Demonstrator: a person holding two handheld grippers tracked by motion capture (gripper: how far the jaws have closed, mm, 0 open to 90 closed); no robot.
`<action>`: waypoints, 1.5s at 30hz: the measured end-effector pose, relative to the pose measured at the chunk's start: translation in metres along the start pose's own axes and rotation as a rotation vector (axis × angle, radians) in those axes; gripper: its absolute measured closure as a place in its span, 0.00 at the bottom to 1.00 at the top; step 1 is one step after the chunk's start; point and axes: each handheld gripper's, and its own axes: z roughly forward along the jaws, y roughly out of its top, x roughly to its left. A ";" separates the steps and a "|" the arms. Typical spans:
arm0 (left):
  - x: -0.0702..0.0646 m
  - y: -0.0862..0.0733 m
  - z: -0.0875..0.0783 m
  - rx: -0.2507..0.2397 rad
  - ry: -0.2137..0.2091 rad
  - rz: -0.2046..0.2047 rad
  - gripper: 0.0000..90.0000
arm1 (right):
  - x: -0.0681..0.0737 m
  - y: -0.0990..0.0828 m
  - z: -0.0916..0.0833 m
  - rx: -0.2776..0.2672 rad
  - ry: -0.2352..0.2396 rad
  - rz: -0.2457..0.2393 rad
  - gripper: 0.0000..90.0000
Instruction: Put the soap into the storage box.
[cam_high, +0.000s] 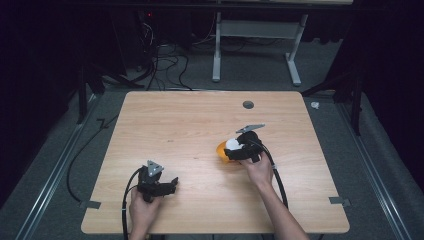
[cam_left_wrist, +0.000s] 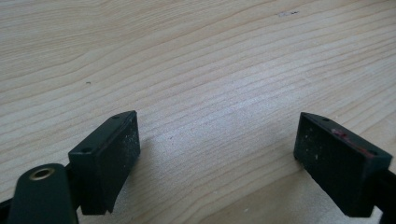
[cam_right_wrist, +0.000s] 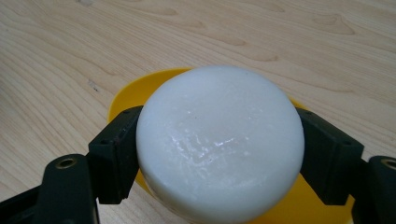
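Observation:
A thick white round disc (cam_right_wrist: 219, 140) sits between the two black jaws of my right gripper (cam_right_wrist: 219, 149), which is shut on its sides. Under it lies a flat yellow plate (cam_right_wrist: 126, 98) on the wooden table. In the high view the white disc (cam_high: 232, 144) and the yellow plate (cam_high: 221, 149) are right of the table's centre, with the right gripper (cam_high: 235, 152) over them. My left gripper (cam_high: 172, 185) rests low near the front left of the table, tilted to the right. In the left gripper view its jaws (cam_left_wrist: 217, 158) stand wide apart over bare wood, holding nothing.
The light wooden table (cam_high: 180, 120) has a small dark round cap (cam_high: 248, 104) near its far edge. Grey tape tabs (cam_high: 340, 201) mark the front corners. Beyond the table, cables and a white desk frame (cam_high: 255, 45) stand on grey carpet.

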 end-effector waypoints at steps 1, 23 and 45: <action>0.000 0.000 0.000 0.000 0.000 0.000 0.16 | 0.001 0.000 0.001 0.005 -0.001 -0.003 0.27; 0.000 0.000 0.000 0.000 0.000 0.001 0.16 | -0.001 0.000 -0.020 -0.132 0.003 0.029 0.26; 0.000 0.000 0.000 0.000 0.001 0.001 0.16 | -0.015 -0.009 -0.043 -0.213 0.002 0.059 0.31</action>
